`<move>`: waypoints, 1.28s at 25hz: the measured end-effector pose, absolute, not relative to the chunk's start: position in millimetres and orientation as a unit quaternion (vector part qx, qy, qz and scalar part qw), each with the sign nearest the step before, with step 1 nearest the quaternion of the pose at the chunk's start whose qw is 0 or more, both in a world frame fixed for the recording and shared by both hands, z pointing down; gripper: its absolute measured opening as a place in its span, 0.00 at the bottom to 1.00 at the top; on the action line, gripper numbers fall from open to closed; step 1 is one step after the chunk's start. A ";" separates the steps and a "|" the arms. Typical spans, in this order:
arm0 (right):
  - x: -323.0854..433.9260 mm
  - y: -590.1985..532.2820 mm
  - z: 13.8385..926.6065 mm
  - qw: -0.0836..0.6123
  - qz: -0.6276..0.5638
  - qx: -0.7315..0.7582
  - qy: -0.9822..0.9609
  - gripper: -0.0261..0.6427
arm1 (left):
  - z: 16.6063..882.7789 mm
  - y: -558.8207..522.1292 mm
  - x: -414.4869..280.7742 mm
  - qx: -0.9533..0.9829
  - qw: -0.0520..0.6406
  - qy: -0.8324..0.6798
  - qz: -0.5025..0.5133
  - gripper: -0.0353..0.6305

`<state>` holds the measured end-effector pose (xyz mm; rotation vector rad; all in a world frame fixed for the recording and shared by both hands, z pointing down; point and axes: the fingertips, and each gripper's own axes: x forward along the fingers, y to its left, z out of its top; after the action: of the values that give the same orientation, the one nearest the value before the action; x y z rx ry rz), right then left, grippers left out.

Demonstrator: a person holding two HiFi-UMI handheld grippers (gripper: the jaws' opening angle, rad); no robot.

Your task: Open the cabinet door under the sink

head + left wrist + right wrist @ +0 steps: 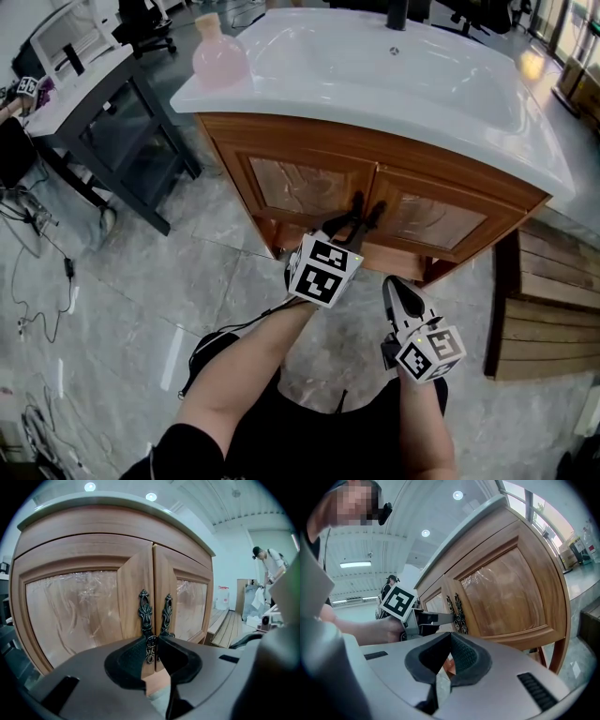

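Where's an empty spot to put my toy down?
Bare floor lies between the cabinet and the desk. The sink top right of the bottle is free too. It's crowded at the doors: left gripper on a handle, right gripper nearby.

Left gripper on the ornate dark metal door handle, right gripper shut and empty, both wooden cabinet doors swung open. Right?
No: the head view shows both wooden cabinet doors closed. Left gripper on the ornate dark metal door handle, right gripper shut and empty: correct.

The brown wooden cabinet (309, 150) looks smooth and varnished, its ornate dark metal handles (144, 611) matt; the white sink top (375, 84) gleams glossy.
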<state>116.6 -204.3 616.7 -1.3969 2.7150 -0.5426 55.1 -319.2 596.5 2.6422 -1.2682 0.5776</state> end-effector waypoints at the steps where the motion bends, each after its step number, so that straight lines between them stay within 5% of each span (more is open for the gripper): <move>1: 116.2 -205.1 616.2 0.022 -0.175 -0.451 0.875 0.06 | 596.8 -319.1 54.9 0.886 0.082 -0.417 0.187 0.19; 19: 96.7 -230.3 595.6 -0.014 -0.127 -0.409 0.903 0.07 | 595.2 -281.0 39.3 0.913 0.072 -0.358 0.180 0.18; 32: 56.8 -258.9 573.2 -0.036 -0.104 -0.347 0.931 0.23 | 595.1 -260.6 29.1 0.923 0.062 -0.338 0.175 0.18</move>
<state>56.8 -258.9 573.2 -1.1160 2.9957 -0.3334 29.1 -260.6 595.1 2.7895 -1.0221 0.5285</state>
